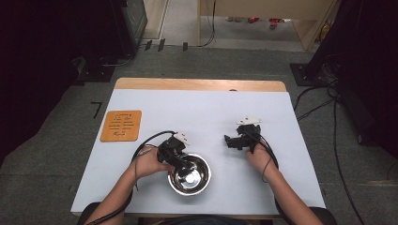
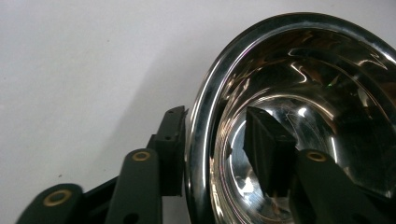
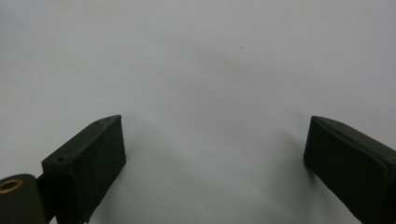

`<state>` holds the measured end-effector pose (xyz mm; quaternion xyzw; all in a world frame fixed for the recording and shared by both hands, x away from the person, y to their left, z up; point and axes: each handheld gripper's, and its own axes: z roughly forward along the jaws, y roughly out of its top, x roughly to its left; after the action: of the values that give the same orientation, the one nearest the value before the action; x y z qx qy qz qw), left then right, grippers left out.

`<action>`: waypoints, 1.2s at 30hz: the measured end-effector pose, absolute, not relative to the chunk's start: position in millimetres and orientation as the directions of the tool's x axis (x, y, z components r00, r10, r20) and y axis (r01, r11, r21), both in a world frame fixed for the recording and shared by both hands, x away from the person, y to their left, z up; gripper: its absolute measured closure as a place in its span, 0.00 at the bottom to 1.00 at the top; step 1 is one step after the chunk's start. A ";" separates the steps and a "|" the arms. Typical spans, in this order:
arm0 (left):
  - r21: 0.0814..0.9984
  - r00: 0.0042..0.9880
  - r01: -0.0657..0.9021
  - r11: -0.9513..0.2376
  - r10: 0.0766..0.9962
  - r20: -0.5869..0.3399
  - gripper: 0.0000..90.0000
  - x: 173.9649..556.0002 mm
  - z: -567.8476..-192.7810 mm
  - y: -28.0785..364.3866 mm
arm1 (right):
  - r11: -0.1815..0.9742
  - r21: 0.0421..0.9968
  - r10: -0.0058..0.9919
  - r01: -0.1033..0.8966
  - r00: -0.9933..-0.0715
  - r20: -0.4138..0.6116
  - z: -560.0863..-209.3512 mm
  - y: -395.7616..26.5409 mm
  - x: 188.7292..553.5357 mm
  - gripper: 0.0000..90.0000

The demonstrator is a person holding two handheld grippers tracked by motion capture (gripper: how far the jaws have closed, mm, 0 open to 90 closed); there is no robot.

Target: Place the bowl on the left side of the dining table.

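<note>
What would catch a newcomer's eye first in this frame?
The shiny metal bowl near the table's front edge stands out, with the left gripper straddling its rim, one jaw inside and one outside. Next comes the orange square mat at the left of the white table. The right gripper is open above bare table, right of the bowl.

High cam overhead facing forward-down, gripper cams close, sharing table [image 1: 197, 112].

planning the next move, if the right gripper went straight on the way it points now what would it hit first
Probably just the white table cover. The right gripper has its jaws wide apart with nothing between or ahead of them; depth is hard to judge. The steel bowl sits off to its side.
</note>
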<state>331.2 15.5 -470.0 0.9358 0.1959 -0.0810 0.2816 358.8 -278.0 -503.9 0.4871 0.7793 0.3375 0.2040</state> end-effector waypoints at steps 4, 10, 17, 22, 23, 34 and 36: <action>0.488 0.910 0.413 -0.769 0.323 -0.260 0.75 331.5 -469.8 15.7 | 0.298 0.725 0.897 0.621 -0.442 0.011 -503.9 -278.0 358.8 0.06; 0.471 0.907 0.418 -0.777 0.330 -0.262 0.85 331.7 -469.4 15.7 | 0.299 0.725 0.896 0.621 -0.443 0.010 -504.0 -278.1 358.8 0.06; 0.450 0.890 0.449 -0.772 0.345 -0.297 0.89 333.8 -469.8 16.3 | 0.299 0.725 0.896 0.621 -0.443 0.009 -504.0 -278.1 358.8 0.06; 0.437 0.877 0.467 -0.769 0.342 -0.336 0.93 336.2 -470.2 20.5 | 0.298 0.725 0.897 0.621 -0.443 0.011 -504.0 -278.1 358.9 0.06; 0.434 0.873 0.474 -0.766 0.342 -0.348 0.93 336.8 -470.0 21.5 | 0.298 0.725 0.897 0.621 -0.443 0.011 -504.0 -278.2 358.9 0.06; 0.448 0.862 0.489 -0.749 0.339 -0.376 0.97 337.3 -461.6 21.6 | 0.298 0.725 0.897 0.621 -0.443 0.011 -504.0 -278.1 358.9 0.06; 0.452 0.865 0.487 -0.748 0.340 -0.370 0.97 336.8 -459.3 21.3 | 0.298 0.725 0.896 0.622 -0.443 0.012 -504.0 -278.2 358.9 0.06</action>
<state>336.8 21.3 -459.3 0.9253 0.2234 -0.1330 0.2762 358.9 -278.2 -504.0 0.4869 0.7794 0.3377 0.2035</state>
